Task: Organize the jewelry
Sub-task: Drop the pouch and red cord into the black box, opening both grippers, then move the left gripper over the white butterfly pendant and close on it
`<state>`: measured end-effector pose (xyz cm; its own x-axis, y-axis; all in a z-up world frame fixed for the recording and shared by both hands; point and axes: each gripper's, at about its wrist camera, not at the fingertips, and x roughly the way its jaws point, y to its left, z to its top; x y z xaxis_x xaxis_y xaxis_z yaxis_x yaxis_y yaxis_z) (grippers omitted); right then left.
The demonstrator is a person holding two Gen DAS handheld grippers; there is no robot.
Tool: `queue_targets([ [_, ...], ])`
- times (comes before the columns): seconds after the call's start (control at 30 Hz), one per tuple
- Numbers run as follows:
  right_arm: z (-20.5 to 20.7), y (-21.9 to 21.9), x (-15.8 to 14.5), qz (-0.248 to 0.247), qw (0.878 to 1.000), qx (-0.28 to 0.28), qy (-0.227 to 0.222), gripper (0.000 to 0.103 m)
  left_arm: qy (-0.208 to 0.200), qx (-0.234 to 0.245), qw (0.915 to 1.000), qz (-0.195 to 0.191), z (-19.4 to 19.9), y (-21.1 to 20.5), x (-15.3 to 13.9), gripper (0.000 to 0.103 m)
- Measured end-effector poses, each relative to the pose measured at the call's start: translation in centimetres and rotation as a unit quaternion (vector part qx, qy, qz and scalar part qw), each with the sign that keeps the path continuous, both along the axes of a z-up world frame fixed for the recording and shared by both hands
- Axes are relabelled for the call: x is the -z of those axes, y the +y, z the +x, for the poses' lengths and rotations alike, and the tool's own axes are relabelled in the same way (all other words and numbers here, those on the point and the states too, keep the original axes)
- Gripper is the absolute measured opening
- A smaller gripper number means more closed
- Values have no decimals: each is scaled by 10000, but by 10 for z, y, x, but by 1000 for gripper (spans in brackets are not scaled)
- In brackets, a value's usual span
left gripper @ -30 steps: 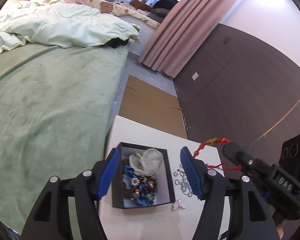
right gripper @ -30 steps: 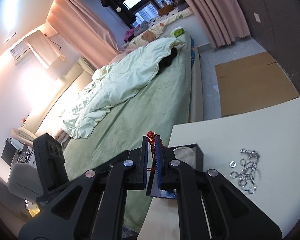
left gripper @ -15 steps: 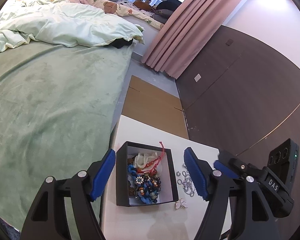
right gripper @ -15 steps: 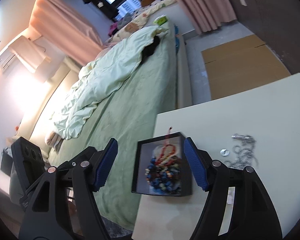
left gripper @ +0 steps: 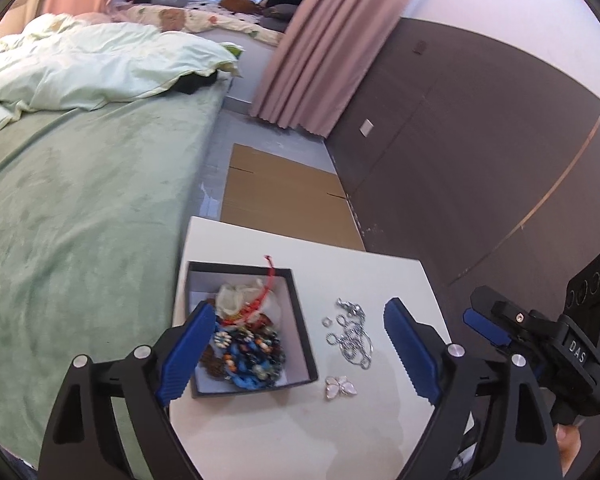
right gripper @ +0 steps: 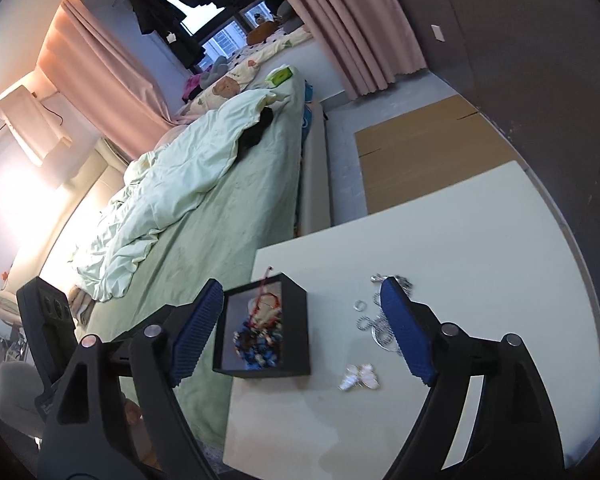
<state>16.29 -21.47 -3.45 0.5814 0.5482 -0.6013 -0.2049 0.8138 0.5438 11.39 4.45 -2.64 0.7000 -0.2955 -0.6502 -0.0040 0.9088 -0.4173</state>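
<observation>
1. Both grippers are spread wide with nothing in them: the left gripper point(left gripper: 298, 350) and the right gripper point(right gripper: 306, 334) each hang over the white table point(left gripper: 364, 268).
2. Black jewelry box point(left gripper: 302, 332) sits near the table's bed-side edge, stuffed with blue beaded bracelets point(left gripper: 252, 350) and a red cord bracelet point(left gripper: 266, 288).
3. Just beside the box, loose on the table: silver chain point(left gripper: 354, 334) and a butterfly pendant point(left gripper: 340, 387).
</observation>
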Motion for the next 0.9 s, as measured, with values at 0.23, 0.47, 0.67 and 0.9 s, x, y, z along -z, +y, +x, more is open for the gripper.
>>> queue_targets([
  [0.23, -10, -29, 18, -51, 9991, 284, 321, 93, 11, 300, 9992, 258, 1, -34, 5, 94],
  [0.47, -15, -52, 36, -238, 9961, 435, 724, 94, 147, 608, 9972, 420, 6, -65, 19, 94],
  [0.67, -12, -63, 45, -310, 9943, 487, 893, 94, 385, 809, 9951, 407, 19, -82, 35, 84],
  [0.9, 0, -65, 47, -475, 9944, 390, 860, 94, 848, 1120, 9885, 556, 31, -104, 60, 64],
])
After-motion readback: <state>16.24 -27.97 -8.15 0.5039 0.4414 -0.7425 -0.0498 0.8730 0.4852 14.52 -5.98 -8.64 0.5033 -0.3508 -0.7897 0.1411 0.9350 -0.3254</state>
